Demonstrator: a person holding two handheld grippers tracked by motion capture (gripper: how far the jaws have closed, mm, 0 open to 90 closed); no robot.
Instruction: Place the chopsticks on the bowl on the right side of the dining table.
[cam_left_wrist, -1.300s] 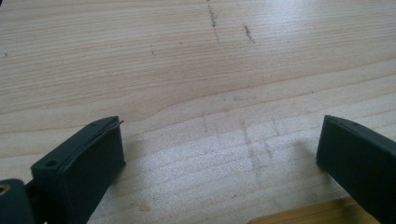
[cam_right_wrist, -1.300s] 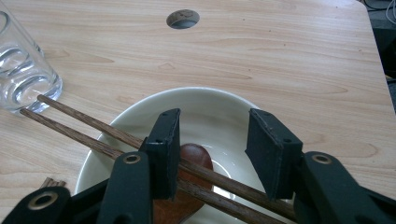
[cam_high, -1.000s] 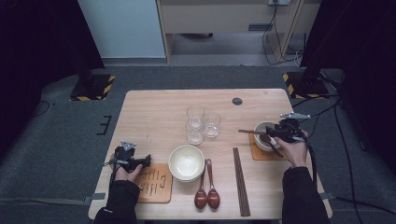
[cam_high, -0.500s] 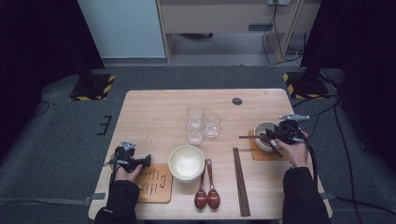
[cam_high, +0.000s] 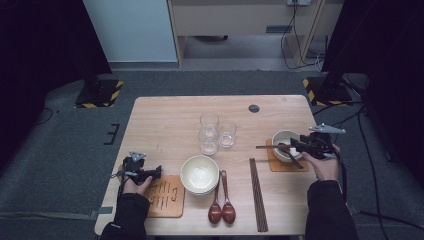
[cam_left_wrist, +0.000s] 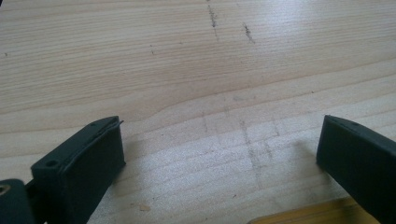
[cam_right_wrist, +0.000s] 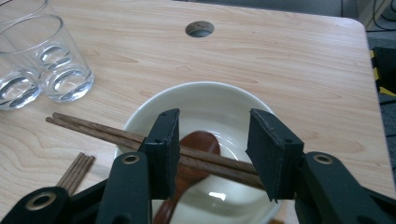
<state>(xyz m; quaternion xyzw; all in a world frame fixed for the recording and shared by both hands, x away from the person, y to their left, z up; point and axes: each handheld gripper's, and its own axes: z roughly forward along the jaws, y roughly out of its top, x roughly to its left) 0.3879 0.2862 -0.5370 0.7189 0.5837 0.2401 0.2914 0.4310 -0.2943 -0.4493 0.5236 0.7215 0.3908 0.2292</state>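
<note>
A cream bowl (cam_high: 281, 137) (cam_right_wrist: 205, 88) stands on a wooden coaster (cam_high: 272, 165) at the table's right. A brown spoon (cam_right_wrist: 201, 140) lies inside it, and a pair of dark chopsticks (cam_high: 265, 147) (cam_right_wrist: 88, 126) rests across its rim, pointing left. My right gripper (cam_high: 296, 145) (cam_right_wrist: 212, 123) hovers over the bowl, open, with the chopsticks running crosswise under the gap and no pad pressing on them. My left gripper (cam_high: 159, 171) (cam_left_wrist: 219, 135) rests on bare wood at the front left, open, with nothing between its fingers.
Another cream bowl (cam_high: 200, 172) sits at front centre beside a patterned coaster (cam_high: 167, 195) (cam_left_wrist: 303, 217). Two brown spoons (cam_high: 220, 210) and a second chopstick pair (cam_high: 257, 195) (cam_right_wrist: 74, 170) lie near the front edge. Three glasses (cam_high: 215, 131) (cam_right_wrist: 56, 60) cluster mid-table.
The chopsticks on the right bowl have shifted slightly toward the front edge, and my right gripper has drawn a little back and up. The left gripper has not moved.
</note>
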